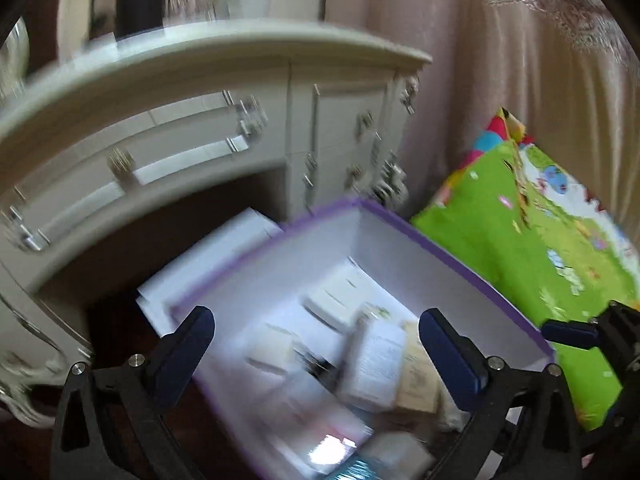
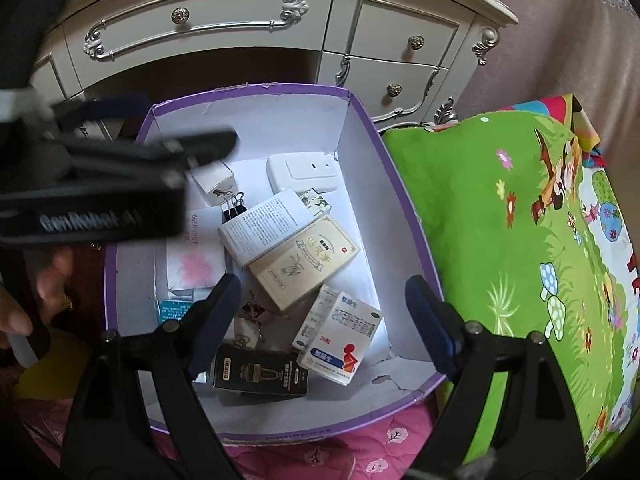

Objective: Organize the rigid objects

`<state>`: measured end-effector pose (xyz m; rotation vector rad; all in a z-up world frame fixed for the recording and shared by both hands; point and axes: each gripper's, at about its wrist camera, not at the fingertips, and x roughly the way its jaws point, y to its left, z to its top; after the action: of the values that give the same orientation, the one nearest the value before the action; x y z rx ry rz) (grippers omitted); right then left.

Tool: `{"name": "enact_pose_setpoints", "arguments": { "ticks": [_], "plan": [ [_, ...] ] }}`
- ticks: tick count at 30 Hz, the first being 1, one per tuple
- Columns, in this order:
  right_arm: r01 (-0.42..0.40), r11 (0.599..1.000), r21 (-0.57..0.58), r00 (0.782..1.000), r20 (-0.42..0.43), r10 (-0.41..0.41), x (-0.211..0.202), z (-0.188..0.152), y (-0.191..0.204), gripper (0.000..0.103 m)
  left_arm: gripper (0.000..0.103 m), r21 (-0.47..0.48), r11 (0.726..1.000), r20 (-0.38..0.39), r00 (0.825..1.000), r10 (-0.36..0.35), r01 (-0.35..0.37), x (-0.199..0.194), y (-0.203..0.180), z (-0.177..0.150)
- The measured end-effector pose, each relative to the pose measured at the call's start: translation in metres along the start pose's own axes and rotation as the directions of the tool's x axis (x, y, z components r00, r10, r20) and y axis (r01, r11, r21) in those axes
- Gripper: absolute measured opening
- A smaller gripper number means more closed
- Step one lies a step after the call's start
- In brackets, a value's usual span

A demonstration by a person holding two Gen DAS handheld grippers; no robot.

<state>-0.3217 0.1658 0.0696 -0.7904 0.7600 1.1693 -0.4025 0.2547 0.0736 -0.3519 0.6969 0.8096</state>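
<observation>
In one purple box (image 2: 362, 128), four cartons (image 2: 340, 334)

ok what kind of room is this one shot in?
Likely a bedroom at home. A cream dressing table with ornate silver trim and knobbed drawers stands by a pinkish curtain, and the purple-rimmed box of small packets rests on a pink quilted cover, beside a cartoon-print green cushion.

Box (image 2: 360, 152) open above; small packs (image 2: 304, 260) crowd its floor.
</observation>
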Motion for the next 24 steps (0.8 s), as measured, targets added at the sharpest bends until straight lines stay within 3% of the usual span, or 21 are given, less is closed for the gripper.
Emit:
{"name": "enact_pose_setpoints", "arguments": {
  "ticks": [2, 4, 7, 10, 12, 15, 20, 24],
  "plan": [
    [-0.003, 1.000, 0.006, 1.000, 0.001, 0.003, -0.002, -0.001, -0.002, 0.086, 0.103, 0.024, 0.999, 0.050, 0.998, 0.043, -0.044, -0.014, -0.002, 0.007],
    [-0.005, 1.000, 0.011, 1.000, 0.004, 0.005, -0.004, -0.002, -0.002, 0.086, 0.103, 0.001, 1.000, 0.053, 0.998, 0.026, -0.026, -0.021, 0.003, 0.011],
    [-0.010, 1.000, 0.009, 1.000, 0.011, 0.010, -0.008, -0.005, -0.002, 0.086, 0.103, -0.009, 1.000, 0.039, 0.999, -0.024, 0.024, -0.023, 0.009, 0.013],
    [-0.010, 1.000, 0.009, 1.000, 0.012, 0.010, -0.012, -0.008, -0.001, 0.086, 0.103, -0.033, 0.997, -0.025, 0.997, -0.068, 0.067, -0.011, 0.015, 0.010],
    [-0.008, 1.000, 0.005, 1.000, 0.010, 0.008, -0.012, -0.011, 0.000, 0.086, 0.103, -0.019, 1.000, -0.070, 0.997, -0.023, 0.022, 0.001, 0.016, 0.006],
    [0.000, 1.000, -0.006, 1.000, 0.008, 0.000, -0.012, -0.016, 0.000, 0.086, 0.103, 0.062, 0.992, -0.056, 0.992, 0.115, -0.112, 0.004, 0.006, -0.002],
    [0.001, 1.000, 0.008, 1.000, 0.001, -0.001, -0.012, -0.023, -0.007, 0.086, 0.103, 0.033, 0.999, -0.127, 0.991, 0.044, -0.041, 0.019, 0.005, -0.009],
    [0.008, 1.000, 0.023, 1.000, -0.004, -0.008, -0.013, -0.026, -0.012, 0.086, 0.103, 0.042, 0.996, -0.153, 0.984, 0.087, -0.081, 0.028, 0.006, -0.018]
  ]
}}
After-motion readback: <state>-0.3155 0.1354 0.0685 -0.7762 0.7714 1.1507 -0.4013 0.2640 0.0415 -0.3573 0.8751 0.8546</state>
